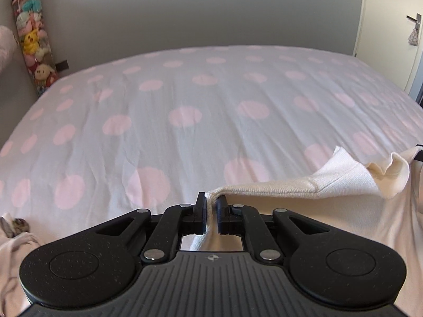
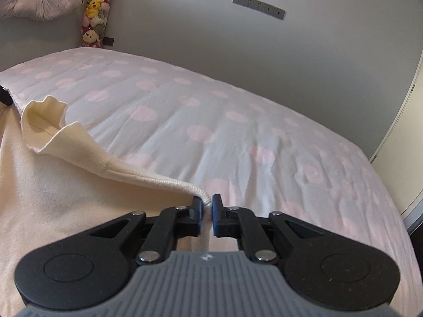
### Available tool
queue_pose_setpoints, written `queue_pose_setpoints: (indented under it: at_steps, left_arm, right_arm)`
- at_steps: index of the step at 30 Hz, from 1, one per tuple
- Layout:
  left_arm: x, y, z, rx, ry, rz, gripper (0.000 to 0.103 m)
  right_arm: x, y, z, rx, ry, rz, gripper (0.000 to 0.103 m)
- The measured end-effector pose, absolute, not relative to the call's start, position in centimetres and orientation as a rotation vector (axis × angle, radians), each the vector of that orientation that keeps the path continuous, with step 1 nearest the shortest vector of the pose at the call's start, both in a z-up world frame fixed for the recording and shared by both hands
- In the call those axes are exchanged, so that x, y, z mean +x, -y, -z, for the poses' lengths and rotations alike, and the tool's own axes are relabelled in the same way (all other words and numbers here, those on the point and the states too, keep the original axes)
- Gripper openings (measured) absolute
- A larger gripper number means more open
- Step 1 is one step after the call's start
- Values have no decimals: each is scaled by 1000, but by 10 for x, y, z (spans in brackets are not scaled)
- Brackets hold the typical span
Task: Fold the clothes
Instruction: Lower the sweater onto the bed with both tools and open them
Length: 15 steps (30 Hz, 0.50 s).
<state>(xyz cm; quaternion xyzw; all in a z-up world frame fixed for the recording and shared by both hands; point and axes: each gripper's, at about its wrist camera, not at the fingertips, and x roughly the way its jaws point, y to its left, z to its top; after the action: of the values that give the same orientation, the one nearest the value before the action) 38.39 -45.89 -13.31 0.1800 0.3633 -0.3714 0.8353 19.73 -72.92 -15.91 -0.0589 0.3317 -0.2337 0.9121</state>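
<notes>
Left gripper (image 1: 211, 203) and right gripper (image 2: 207, 203) each pinch the cream garment's (image 2: 66, 190) ribbed hem, lower frame, over the bed (image 2: 238, 121). Keep hem taut, lift evenly, lay flat.

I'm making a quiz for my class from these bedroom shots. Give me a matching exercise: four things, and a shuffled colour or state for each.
Things:
1. garment
2. bedspread
3. plush toys
4. left gripper

Descriptions:
A. white with pink dots
B. stacked in the far corner
C. cream, ribbed edge lifted
D. jaws shut on fabric

Pairs: 1-C, 2-A, 3-B, 4-D
</notes>
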Motion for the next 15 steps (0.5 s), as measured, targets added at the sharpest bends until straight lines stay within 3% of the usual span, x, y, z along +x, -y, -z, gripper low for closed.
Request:
queue_pose_setpoints:
  at_steps: [3, 5, 8, 12, 15]
  left_arm:
    - [393, 466, 155, 375, -808, 763, 14]
    - [397, 466, 164, 355, -835, 746, 17]
    - [395, 458, 164, 333, -856, 723, 21]
    - [386, 437, 146, 311, -829, 700, 48]
    - [373, 425, 130, 294, -824, 734, 42]
  right_arm:
    - [219, 733, 176, -86, -711, 471, 11]
    - [223, 736, 184, -68, -732, 471, 25]
    - [228, 737, 187, -55, -767, 474, 29]
    - [201, 730, 170, -36, -750, 488, 38]
    - [182, 721, 159, -30, -738, 477, 36]
